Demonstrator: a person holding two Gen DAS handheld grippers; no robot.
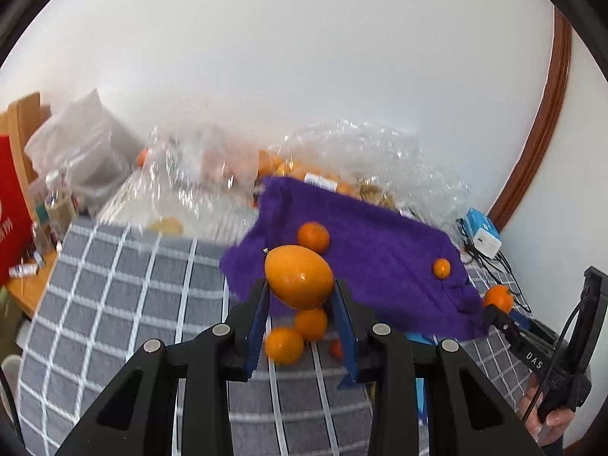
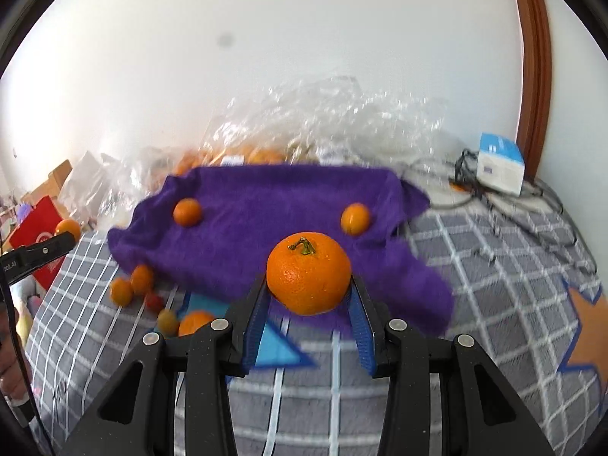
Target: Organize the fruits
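Above the purple towel (image 1: pixel 380 235), the left claw (image 1: pixel 300 296) grips an oval kumquat (image 1: pixel 299 277); only the right claw's (image 2: pixel 308 296) view shows its stemmed mandarin (image 2: pixel 308 273).

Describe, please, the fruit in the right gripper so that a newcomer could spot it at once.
Start at the purple cloth on the grey checked table cover. Just before its near edge, the right gripper is shut on a round orange. Unlike the smaller fruits nearby, it is large, with a green stem on top.

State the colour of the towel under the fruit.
Purple; the towel shows best in the right wrist view.
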